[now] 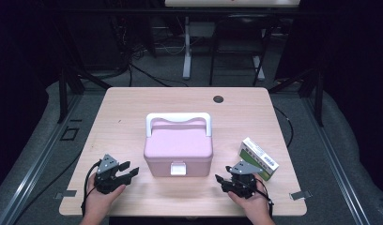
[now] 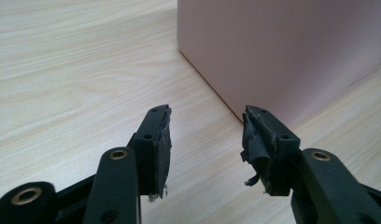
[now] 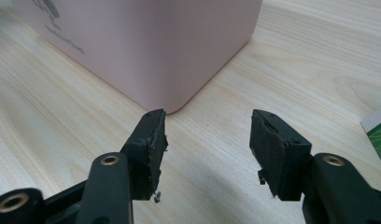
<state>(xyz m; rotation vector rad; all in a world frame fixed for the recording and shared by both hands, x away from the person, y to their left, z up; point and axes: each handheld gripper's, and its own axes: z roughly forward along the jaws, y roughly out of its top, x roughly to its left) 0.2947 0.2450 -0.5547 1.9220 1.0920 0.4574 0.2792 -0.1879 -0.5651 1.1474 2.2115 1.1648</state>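
Wooden table [image 1: 133,108], light grain. Pink lidded box [image 1: 178,149] with white handle is set at mid-table, latch toward the person. Green-and-white carton [image 1: 259,158] is laid just right of it. Left gripper [image 1: 128,172] and right gripper [image 1: 221,181] are held near the box's front corners, jaws spread wide, nothing gripped

Left claw [image 1: 128,171], right claw [image 1: 221,181] — both agape

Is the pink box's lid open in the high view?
No, the pink box sits closed, its white latch down at the front.
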